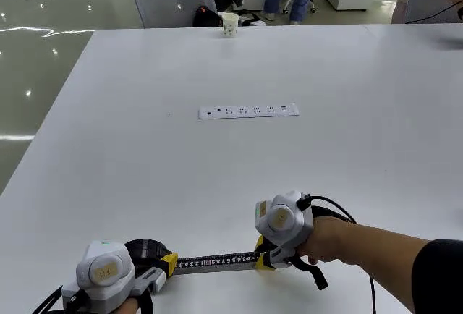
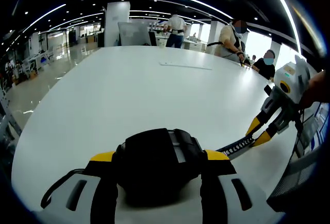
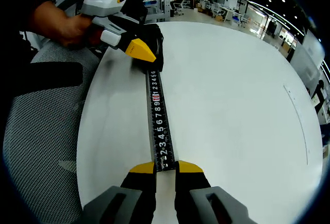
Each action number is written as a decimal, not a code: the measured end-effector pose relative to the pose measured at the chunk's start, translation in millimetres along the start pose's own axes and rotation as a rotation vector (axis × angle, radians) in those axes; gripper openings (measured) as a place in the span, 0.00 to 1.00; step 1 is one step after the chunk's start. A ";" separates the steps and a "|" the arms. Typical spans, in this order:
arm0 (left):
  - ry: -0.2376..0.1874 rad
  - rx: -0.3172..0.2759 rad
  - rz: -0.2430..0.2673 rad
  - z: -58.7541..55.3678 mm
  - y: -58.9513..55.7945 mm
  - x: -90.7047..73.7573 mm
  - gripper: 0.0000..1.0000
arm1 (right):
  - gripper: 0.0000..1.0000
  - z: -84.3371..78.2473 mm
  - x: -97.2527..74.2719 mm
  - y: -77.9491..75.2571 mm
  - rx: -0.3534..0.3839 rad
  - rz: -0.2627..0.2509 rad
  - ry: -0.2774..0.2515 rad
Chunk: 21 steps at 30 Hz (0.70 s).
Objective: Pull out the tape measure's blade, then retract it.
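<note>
- The black case [image 1: 147, 251] of the tape measure lies on the white table [image 1: 325, 155], near its close edge, at about 7 o'clock in the head view.
- The blade [image 1: 217, 261] is drawn out of the case toward 3 o'clock and lies flat and straight along the table (its numbers read 1 to 6 past the red mark in the right gripper view).
- The left gripper [image 1: 155, 260] has its yellow-tipped jaws clamped on the case, one on each side; in its own view the case [image 2: 157, 162] sits between them at 6 o'clock.
- The right gripper [image 1: 262, 254] has its jaws pinched together on the blade's free end, and a hand holds it from 3 o'clock.
- In the right gripper view the blade [image 3: 157, 121] runs from the jaws at 6 o'clock up to the case [image 3: 154, 43] at 12 o'clock.
- A white power strip [image 1: 248, 111] lies at 12 o'clock from the blade, well apart from it.
- A cup [image 1: 230, 24] stands upright by the far edge, farther out at 12 o'clock.
- People stand beyond the table's far side.
</note>
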<state>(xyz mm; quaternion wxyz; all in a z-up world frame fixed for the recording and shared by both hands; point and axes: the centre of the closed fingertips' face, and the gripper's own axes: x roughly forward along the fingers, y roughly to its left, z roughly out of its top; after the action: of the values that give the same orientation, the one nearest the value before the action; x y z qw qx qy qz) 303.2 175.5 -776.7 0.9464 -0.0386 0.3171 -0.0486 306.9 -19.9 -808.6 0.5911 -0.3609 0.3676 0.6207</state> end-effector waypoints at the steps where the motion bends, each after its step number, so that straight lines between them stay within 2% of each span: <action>1: 0.000 0.000 0.000 -0.1 -0.1 -0.2 0.60 | 0.10 0.6 0.3 0.2 -0.001 -0.001 0.000; 21: 0.003 0.001 -0.007 0.0 0.1 -0.2 0.60 | 0.10 6.2 3.8 -0.5 -0.006 -0.004 0.013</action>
<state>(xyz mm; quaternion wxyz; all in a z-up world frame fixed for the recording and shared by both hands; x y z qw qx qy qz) 303.1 175.6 -776.6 0.9457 -0.0391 0.3186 -0.0520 307.1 -12.6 -809.0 0.5889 -0.3676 0.3689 0.6181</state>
